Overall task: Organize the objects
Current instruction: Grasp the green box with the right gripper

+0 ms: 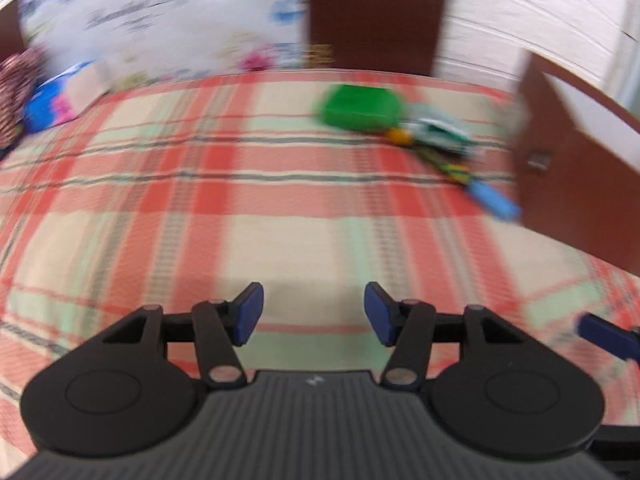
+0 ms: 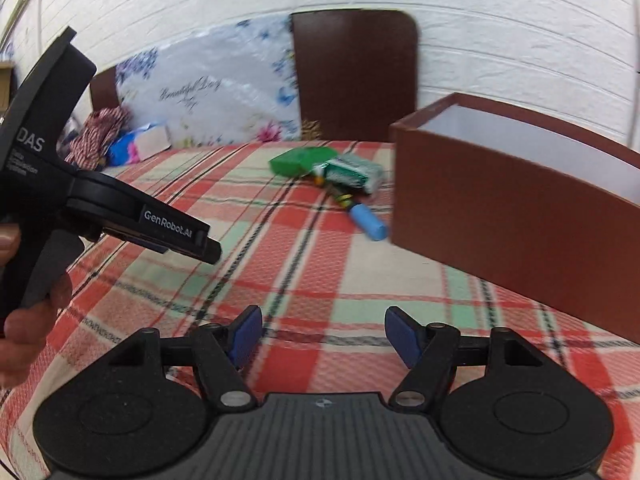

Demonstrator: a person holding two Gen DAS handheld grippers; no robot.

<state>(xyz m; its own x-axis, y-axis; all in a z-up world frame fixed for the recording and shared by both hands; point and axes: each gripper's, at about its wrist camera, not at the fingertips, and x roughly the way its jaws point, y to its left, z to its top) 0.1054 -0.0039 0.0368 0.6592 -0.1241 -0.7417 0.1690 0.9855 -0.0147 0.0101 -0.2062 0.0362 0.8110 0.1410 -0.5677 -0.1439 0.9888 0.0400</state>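
Observation:
A small pile lies on the plaid bedcover: a green box (image 1: 360, 109) (image 2: 301, 161), a green-and-white packet (image 1: 442, 133) (image 2: 352, 172), a small orange item (image 1: 398, 135), striped pens (image 1: 448, 166) and a blue tube (image 1: 494, 199) (image 2: 368, 222). A brown open box with a white inside (image 2: 516, 200) (image 1: 576, 168) stands right of the pile. My left gripper (image 1: 314, 314) is open and empty, well short of the pile. My right gripper (image 2: 323, 336) is open and empty, near the brown box's front corner. The left gripper's body shows in the right wrist view (image 2: 120, 208).
A floral pillow (image 2: 208, 96), a brown headboard (image 2: 356, 72) and a white panelled wall stand at the back. Striped cloth (image 2: 100, 132) and a blue-and-pink package (image 1: 52, 104) lie at the back left. The left wrist view is motion-blurred.

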